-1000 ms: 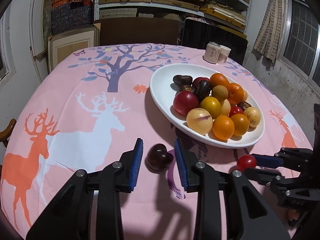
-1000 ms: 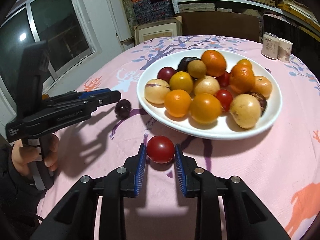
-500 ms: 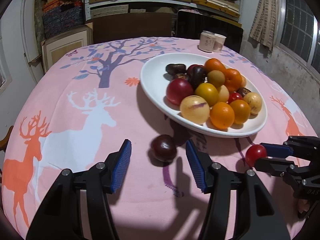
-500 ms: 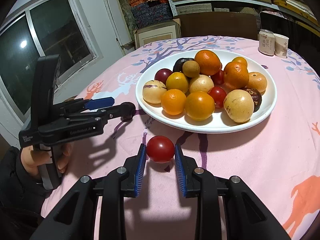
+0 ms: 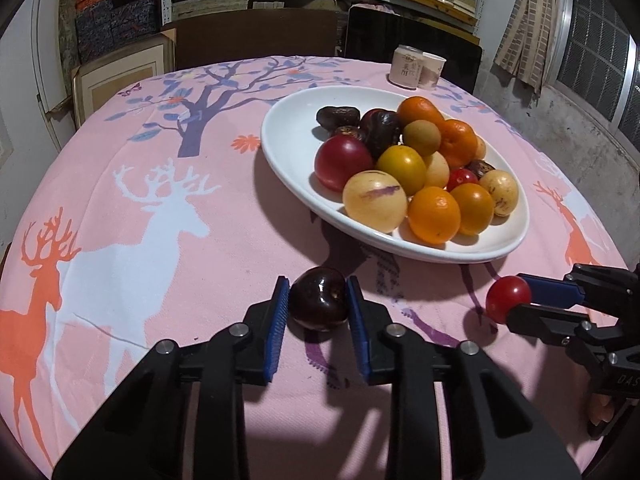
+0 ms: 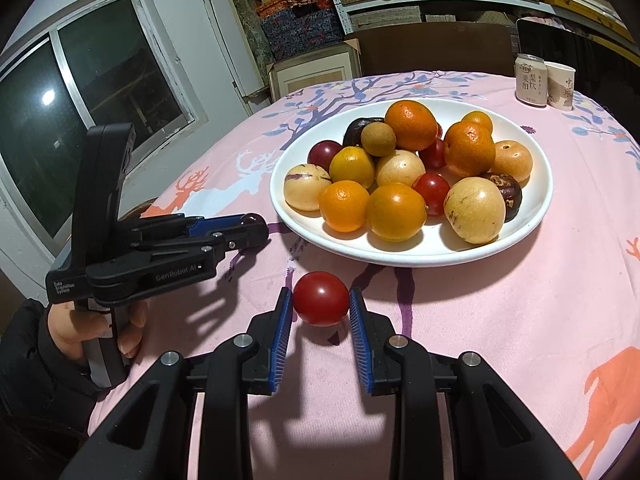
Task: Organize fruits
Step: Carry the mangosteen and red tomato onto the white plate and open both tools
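A white plate (image 5: 288, 148) heaped with oranges, yellow, red and dark fruits stands on the pink deer tablecloth. Just in front of it lies a dark glossy plum (image 5: 318, 304). My left gripper (image 5: 317, 292) is closing on the plum, and both blue pads touch its sides. In the right wrist view my right gripper (image 6: 320, 294) is shut on a red tomato (image 6: 321, 299), held slightly above the cloth before the plate (image 6: 540, 184). The left gripper (image 6: 256, 226) shows there at the left, held by a hand. The tomato (image 5: 508, 299) and right gripper (image 5: 516, 294) appear at the right.
A drink can (image 5: 408, 66) and a paper cup (image 5: 431, 70) stand at the table's far edge behind the plate. Dark chair backs and shelves of boxes lie beyond. The cloth (image 5: 140, 220) left of the plate carries only its printed deer.
The left jaws spread wide around the dark plum, then closed in until the pads met its sides. The right gripper stayed shut on the tomato in about the same place.
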